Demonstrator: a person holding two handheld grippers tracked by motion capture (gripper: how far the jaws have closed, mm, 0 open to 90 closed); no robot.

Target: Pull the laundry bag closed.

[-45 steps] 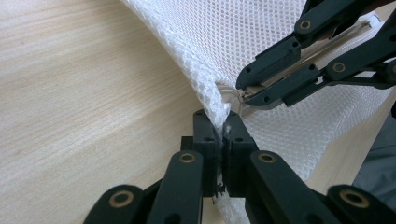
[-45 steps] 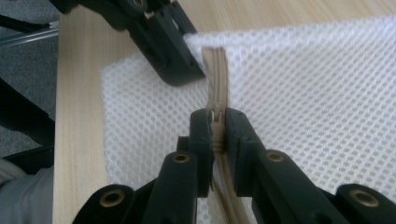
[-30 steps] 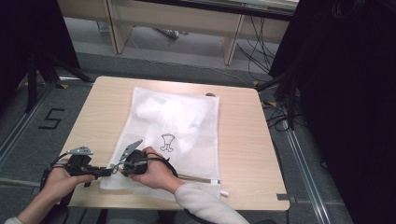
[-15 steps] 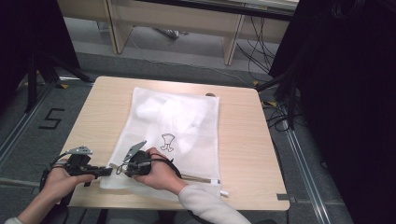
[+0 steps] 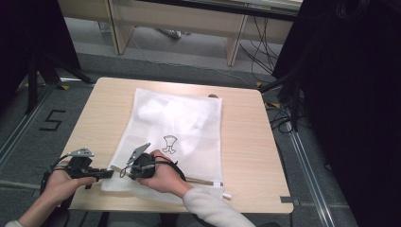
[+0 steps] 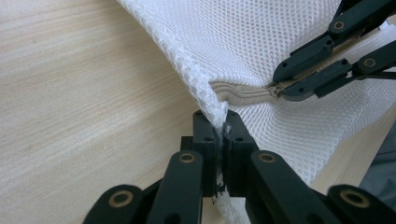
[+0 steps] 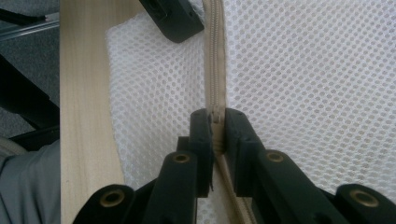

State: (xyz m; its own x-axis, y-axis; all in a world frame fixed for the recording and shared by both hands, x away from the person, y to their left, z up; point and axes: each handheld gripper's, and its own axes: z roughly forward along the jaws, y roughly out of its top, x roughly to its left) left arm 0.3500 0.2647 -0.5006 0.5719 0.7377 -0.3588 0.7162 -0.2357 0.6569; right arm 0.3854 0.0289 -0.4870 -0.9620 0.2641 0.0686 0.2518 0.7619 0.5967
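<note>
Pinching the mesh corner flat between closed jaws, the left gripper point(image 6: 218, 149) should anchor the white mesh laundry bag point(image 5: 172, 137), lying mid-table, while the right gripper point(image 7: 217, 140), clamped on the zipper pull point(image 7: 215, 113), draws straight along the beige zipper point(image 7: 214, 51) toward three o'clock. Half a second ago the left gripper stood slightly farther toward nine o'clock; the wooden table point(image 5: 246, 142) and bag look unchanged.

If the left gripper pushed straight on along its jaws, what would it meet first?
The left gripper is already shut on the edge of the mesh bag. Straight ahead lies the beige zipper, with the right gripper clamped on it just beyond, though depth is hard to judge.
</note>
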